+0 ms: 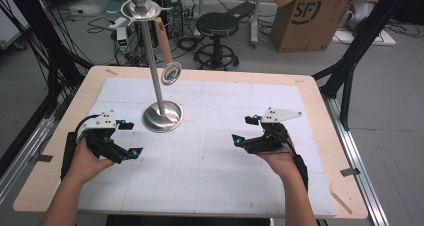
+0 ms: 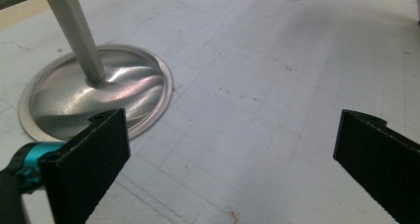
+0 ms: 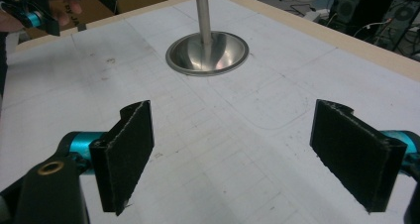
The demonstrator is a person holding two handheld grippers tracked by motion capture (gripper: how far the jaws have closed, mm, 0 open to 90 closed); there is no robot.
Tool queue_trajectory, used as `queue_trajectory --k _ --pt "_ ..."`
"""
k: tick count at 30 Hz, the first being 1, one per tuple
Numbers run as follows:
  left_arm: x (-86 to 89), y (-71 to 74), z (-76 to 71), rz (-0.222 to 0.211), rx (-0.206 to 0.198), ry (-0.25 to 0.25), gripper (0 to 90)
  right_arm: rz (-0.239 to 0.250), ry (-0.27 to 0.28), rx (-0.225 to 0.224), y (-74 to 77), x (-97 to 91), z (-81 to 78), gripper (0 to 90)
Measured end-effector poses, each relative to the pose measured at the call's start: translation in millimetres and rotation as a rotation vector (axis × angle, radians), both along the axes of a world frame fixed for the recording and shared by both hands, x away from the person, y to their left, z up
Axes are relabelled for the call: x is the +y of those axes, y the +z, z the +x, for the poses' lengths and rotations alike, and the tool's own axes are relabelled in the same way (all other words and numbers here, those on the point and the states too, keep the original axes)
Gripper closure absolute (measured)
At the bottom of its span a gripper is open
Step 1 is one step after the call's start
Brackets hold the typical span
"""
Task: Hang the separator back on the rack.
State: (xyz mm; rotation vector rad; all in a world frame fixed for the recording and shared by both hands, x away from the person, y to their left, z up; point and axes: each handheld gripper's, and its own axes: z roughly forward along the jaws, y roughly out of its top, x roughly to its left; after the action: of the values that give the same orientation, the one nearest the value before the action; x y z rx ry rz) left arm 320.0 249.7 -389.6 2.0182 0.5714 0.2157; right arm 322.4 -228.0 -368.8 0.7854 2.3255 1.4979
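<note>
Standing upright: shiny steel stand (image 1: pixel 161 115), round dished base; both grippers' fingers wide apart, empty.

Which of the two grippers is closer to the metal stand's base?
The left gripper: its upper jaw sits just beside the stand's round base, while the right gripper hovers well off to the other side.

I've got a shiny silver stand (image 1: pixel 161 115) on a white gridded mat (image 1: pixel 225 156), pale wood surface (image 1: pixel 60 151) around it. Both sets of jaws are black and ribbed with teal joints; a brown-handled utensil (image 1: pixel 166 51) hangs.
</note>
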Motion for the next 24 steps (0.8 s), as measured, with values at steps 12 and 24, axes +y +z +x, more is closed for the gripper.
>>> queue_trajectory --k 12,24 --pt "-2.1 -1.6 -1.3 -0.007 0.002 -0.009 1.6 -0.008 -0.030 0.023 -23.8 -3.2 -7.2 14.3" --pt "-1.1 -4.1 -1.0 -0.009 0.007 -0.003 1.6 0.023 -0.028 0.032 -26.4 -7.2 -6.8 14.2"
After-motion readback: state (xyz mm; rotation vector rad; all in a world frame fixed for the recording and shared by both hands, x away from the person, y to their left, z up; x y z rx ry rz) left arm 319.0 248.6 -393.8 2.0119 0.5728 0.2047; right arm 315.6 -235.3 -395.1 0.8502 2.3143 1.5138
